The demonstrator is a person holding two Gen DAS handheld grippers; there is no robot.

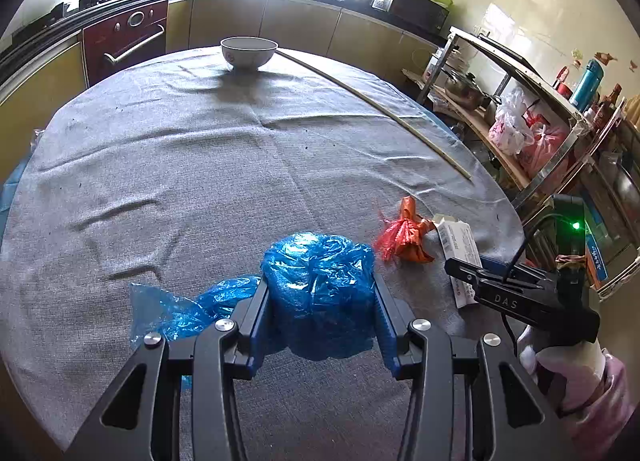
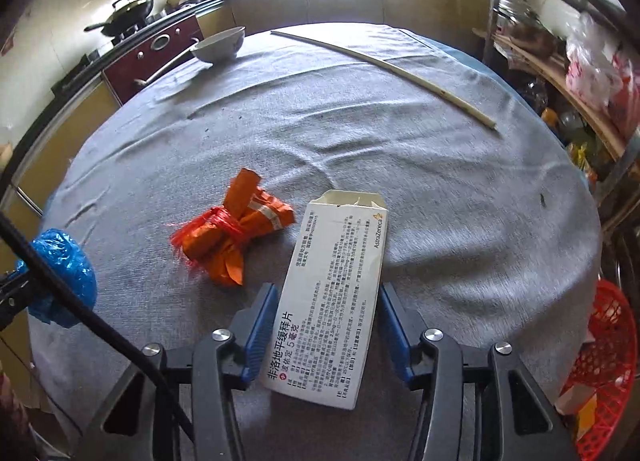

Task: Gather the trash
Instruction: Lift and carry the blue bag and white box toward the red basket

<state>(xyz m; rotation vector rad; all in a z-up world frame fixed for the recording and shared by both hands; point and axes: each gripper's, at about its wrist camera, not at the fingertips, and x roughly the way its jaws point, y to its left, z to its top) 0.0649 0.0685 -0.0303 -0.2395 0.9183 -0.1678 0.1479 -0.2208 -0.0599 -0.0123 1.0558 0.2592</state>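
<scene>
Your left hand-held gripper (image 1: 320, 301) is clamped on a crumpled blue plastic bag (image 1: 320, 285), pads pressing both sides, a loose tail trailing left over the worktop (image 1: 200, 141). Your right hand-held gripper (image 2: 328, 325) straddles a white medicine carton (image 2: 332, 301); the left pad touches its edge, and I cannot tell whether the right pad presses it. An orange wrapper bundle (image 2: 228, 237) lies just left of the carton. The worktop carries a wrinkled grey cloth. Beyond the carton: a white bowl (image 2: 220, 45) at the far edge and a long thin stick (image 2: 392, 69). A red basket (image 2: 600, 373) sits below the carton's right, off the worktop. Kitchen counters, a wok and shelving surround.
</scene>
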